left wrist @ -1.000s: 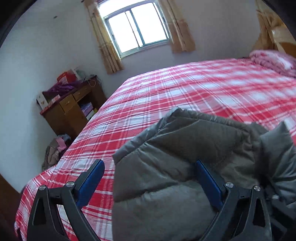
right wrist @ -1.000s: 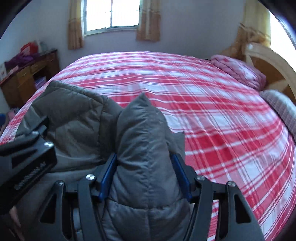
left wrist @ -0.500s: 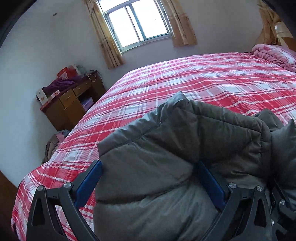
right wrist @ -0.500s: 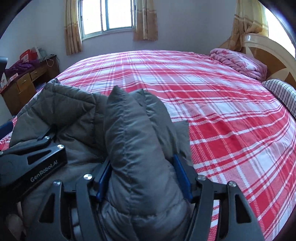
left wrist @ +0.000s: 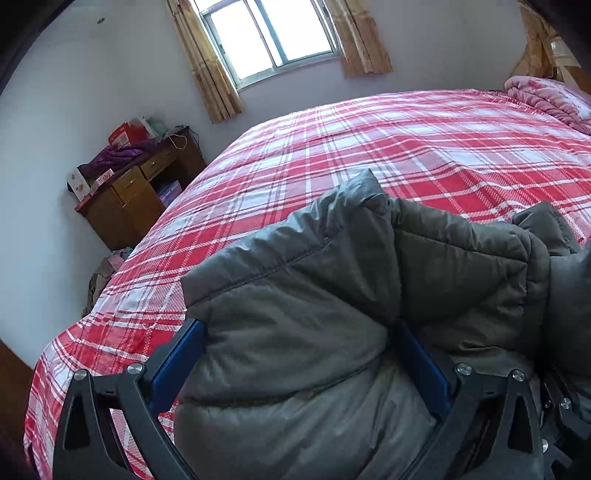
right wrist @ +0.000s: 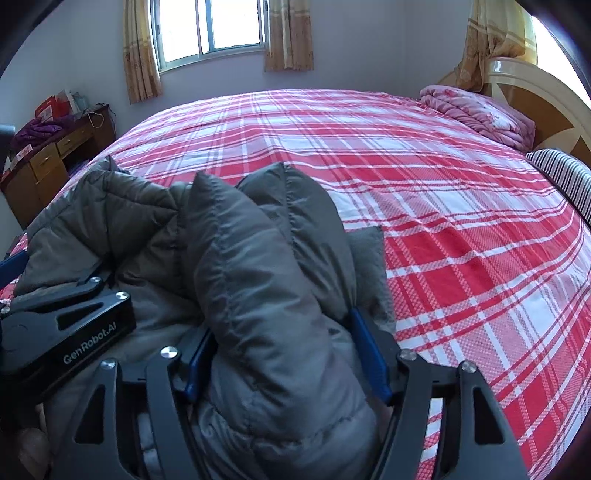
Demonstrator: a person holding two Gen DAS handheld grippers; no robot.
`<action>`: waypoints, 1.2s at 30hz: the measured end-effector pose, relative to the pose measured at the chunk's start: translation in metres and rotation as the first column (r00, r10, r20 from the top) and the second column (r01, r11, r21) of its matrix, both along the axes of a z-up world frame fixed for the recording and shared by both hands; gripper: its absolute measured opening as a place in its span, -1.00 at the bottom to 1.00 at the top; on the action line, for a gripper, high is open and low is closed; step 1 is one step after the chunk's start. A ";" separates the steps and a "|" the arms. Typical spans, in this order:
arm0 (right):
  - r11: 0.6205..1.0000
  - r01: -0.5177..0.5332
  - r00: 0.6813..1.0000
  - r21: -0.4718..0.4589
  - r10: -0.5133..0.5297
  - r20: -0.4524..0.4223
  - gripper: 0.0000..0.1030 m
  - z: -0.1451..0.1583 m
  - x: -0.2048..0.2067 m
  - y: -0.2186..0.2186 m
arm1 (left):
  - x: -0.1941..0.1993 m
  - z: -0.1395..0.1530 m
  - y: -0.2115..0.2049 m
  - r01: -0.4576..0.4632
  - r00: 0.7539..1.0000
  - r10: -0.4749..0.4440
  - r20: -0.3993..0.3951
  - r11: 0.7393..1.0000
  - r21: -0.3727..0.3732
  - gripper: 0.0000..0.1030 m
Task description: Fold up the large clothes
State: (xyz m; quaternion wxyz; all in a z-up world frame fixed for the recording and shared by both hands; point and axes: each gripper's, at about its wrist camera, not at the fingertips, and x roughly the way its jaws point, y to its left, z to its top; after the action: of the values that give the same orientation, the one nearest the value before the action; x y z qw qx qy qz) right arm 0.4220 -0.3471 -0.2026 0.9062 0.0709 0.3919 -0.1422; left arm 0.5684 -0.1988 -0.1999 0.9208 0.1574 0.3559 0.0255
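Observation:
A grey puffer jacket [left wrist: 332, 302] is bunched up at the near edge of a bed with a red and white plaid cover [left wrist: 388, 147]. My left gripper [left wrist: 299, 354] is shut on a thick fold of the jacket, its blue pads pressed against the padding. My right gripper [right wrist: 284, 354] is shut on another upright fold of the same jacket [right wrist: 258, 266]. The left gripper's black body [right wrist: 62, 332] sits close to the left of the right one. The jacket's lower part is hidden below both views.
A folded pink quilt [right wrist: 480, 110] and a striped pillow [right wrist: 565, 181] lie at the headboard [right wrist: 535, 92] on the right. A wooden desk [left wrist: 136, 188] with clutter stands by the wall left of the bed. A window [right wrist: 210, 29] with curtains is behind.
Both grippers have tilted downward with the jacket held, so more of the bed and wall shows. The jacket folds have bunched closer between the grippers.

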 end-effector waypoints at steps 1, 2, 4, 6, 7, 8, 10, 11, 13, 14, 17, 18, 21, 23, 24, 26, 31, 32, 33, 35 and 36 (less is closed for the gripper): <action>1.000 0.000 1.000 0.004 0.000 -0.003 0.36 -0.001 0.000 0.000 | 0.000 -0.001 0.000 0.000 1.000 0.000 -0.004 1.000 0.005 0.98; 1.000 0.000 1.000 0.006 0.000 -0.006 0.36 -0.001 0.001 0.000 | 0.001 -0.001 -0.001 0.000 1.000 0.000 -0.007 1.000 0.008 0.98; 1.000 0.001 1.000 0.007 -0.001 -0.011 0.38 -0.002 0.002 0.000 | 0.002 -0.003 -0.002 -0.001 1.000 0.001 -0.015 1.000 0.016 0.99; 1.000 0.000 1.000 0.010 0.001 -0.017 0.39 -0.002 0.003 0.000 | 0.003 -0.004 -0.002 0.000 1.000 0.000 -0.021 1.000 0.018 0.99; 1.000 -0.002 1.000 0.015 0.002 -0.021 0.40 -0.003 0.003 -0.001 | 0.003 -0.004 -0.002 0.000 1.000 0.000 -0.023 1.000 0.018 0.99; 1.000 -0.002 1.000 0.019 0.003 -0.023 0.40 -0.003 0.004 -0.002 | 0.004 -0.004 -0.003 0.000 1.000 0.000 -0.025 1.000 0.018 0.99; 1.000 -0.003 1.000 0.025 0.003 -0.026 0.42 -0.004 0.004 -0.002 | 0.005 -0.005 -0.003 0.000 1.000 0.000 -0.027 1.000 0.015 0.99; 1.000 -0.003 1.000 0.028 0.004 -0.027 0.42 -0.004 0.005 -0.002 | 0.005 -0.005 -0.003 0.000 1.000 0.001 -0.027 1.000 0.015 0.99; 1.000 -0.002 1.000 0.029 0.003 -0.029 0.43 -0.004 0.005 -0.002 | 0.006 -0.005 -0.003 -0.001 1.000 0.001 -0.026 1.000 0.015 0.99; 1.000 -0.002 1.000 0.029 0.003 -0.029 0.43 -0.004 0.006 -0.001 | 0.006 -0.005 -0.003 -0.001 1.000 0.001 -0.025 1.000 0.014 0.99; 1.000 -0.003 1.000 0.031 0.004 -0.029 0.43 -0.004 0.006 -0.001 | 0.006 -0.004 -0.002 -0.001 1.000 0.001 -0.024 1.000 0.011 0.99; 0.999 -0.002 1.000 0.032 0.003 -0.028 0.43 -0.004 0.006 -0.001 | 0.006 -0.004 -0.002 -0.001 1.000 0.002 -0.024 1.000 0.012 0.99; 0.999 -0.003 1.000 0.032 0.004 -0.029 0.44 -0.004 0.006 -0.001 | 0.006 -0.004 -0.002 -0.001 1.000 0.002 -0.025 1.000 0.017 0.99; 0.999 -0.003 1.000 0.032 0.004 -0.030 0.44 -0.005 0.006 -0.001 | 0.006 -0.005 -0.002 -0.001 1.000 0.002 -0.027 1.000 0.019 0.99; 0.999 -0.003 1.000 0.032 0.004 -0.031 0.45 -0.005 0.007 -0.002 | 0.007 -0.005 -0.002 -0.001 1.000 0.002 -0.027 1.000 0.020 0.99; 0.999 -0.004 0.999 0.034 0.005 -0.032 0.45 -0.006 0.007 -0.002 | 0.007 -0.005 -0.003 -0.002 1.000 0.002 -0.027 1.000 0.022 0.99; 0.999 -0.003 0.999 0.037 0.004 -0.033 0.46 -0.007 0.008 -0.001 | 0.007 -0.005 -0.004 -0.002 1.000 0.003 -0.026 1.000 0.025 0.99; 0.999 -0.003 0.999 0.038 0.005 -0.033 0.46 -0.007 0.008 -0.001 | 0.007 -0.005 -0.004 -0.003 1.000 0.004 -0.025 1.000 0.026 0.99; 0.999 -0.003 0.999 0.038 0.005 -0.033 0.46 -0.007 0.008 -0.001 | 0.008 -0.005 -0.004 -0.003 1.000 0.004 -0.025 1.000 0.027 0.99; 0.999 -0.003 0.999 0.040 0.005 -0.033 0.46 -0.007 0.008 -0.001 | 0.008 -0.005 -0.005 -0.004 1.000 0.004 -0.024 1.000 0.029 0.99; 0.999 -0.003 0.999 0.040 0.004 -0.033 0.46 -0.007 0.008 -0.001 | 0.008 -0.005 -0.005 -0.004 1.000 0.005 -0.023 1.000 0.031 0.99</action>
State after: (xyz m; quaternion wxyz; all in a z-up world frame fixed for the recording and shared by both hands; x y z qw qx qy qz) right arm 0.4305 -0.3485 -0.2095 0.8982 0.0860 0.4098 -0.1338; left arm 0.5760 -0.2043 -0.2052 0.9141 0.1709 0.3664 0.0312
